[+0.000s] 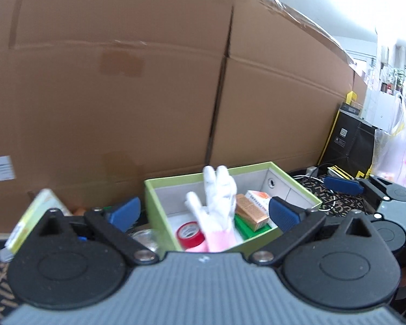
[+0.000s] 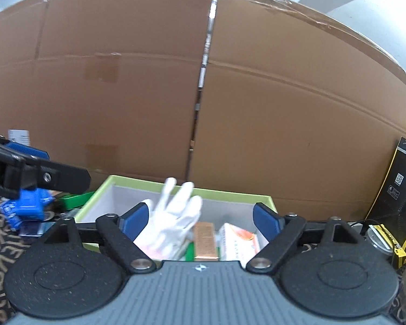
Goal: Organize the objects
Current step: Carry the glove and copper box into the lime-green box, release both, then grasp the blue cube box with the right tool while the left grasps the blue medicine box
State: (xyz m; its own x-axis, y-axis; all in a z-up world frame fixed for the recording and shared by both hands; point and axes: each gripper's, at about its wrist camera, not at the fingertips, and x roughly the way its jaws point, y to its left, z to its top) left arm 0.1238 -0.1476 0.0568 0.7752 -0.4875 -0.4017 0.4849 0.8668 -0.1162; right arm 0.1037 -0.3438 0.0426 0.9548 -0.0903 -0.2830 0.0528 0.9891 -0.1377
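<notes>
The left claw is held with blue pads spread wide, nothing between them. The right claw is likewise seen parted and empty. Ahead of both, an open green cardboard box is backed closely by a tall brown corrugated carton wall. A white fabric glove with pink cuff stands in the box, fingers upward, beside a red tape roll and an orange carton.

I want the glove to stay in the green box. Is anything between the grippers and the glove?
Nothing visible. The white glove stands in the green box, fingers up. The left gripper and the right gripper are both open, with bare air ahead of their pads.
</notes>
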